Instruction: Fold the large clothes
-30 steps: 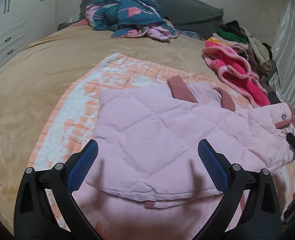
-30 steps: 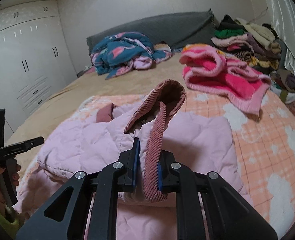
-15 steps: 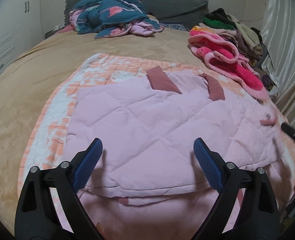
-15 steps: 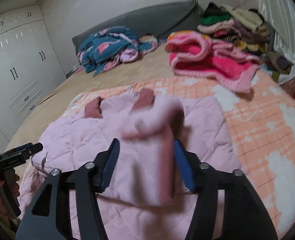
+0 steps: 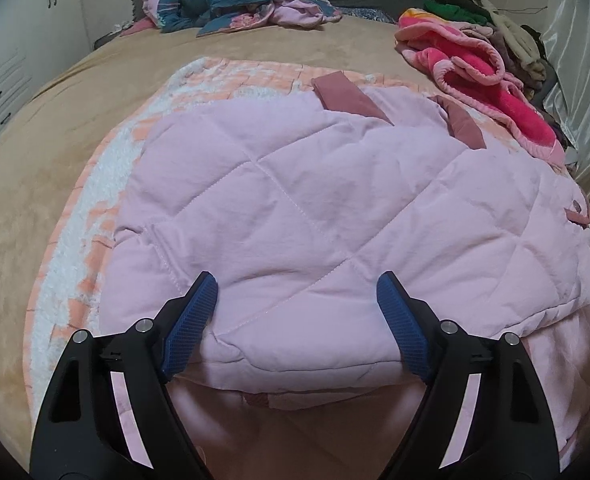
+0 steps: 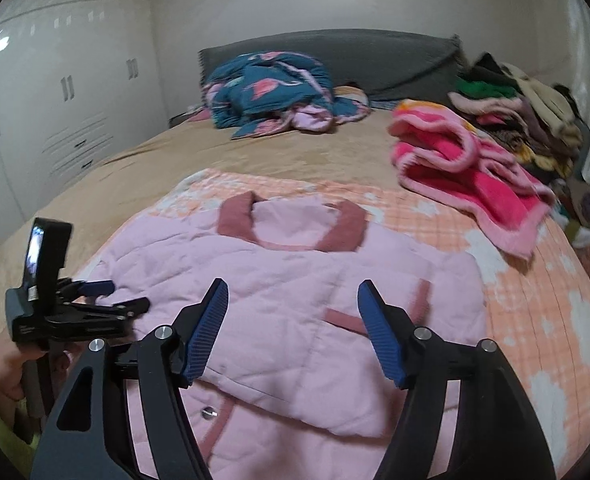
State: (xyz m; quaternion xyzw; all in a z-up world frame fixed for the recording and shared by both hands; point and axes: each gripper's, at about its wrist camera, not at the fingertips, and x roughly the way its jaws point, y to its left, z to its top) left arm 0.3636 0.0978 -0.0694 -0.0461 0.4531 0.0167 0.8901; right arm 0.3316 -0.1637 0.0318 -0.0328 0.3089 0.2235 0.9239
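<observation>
The pink quilted jacket (image 6: 295, 280) is spread on the bed (image 6: 303, 152); the right hand-held gripper (image 6: 293, 320) has just been opening, nothing held; the left hand-held gripper (image 5: 297, 312), just narrowed, is kept open above the 6 o'clock hem

left wrist view close above pink jacket (image 5: 295, 200), right wrist view further back, both facing headboard (image 6: 375, 60)
</observation>
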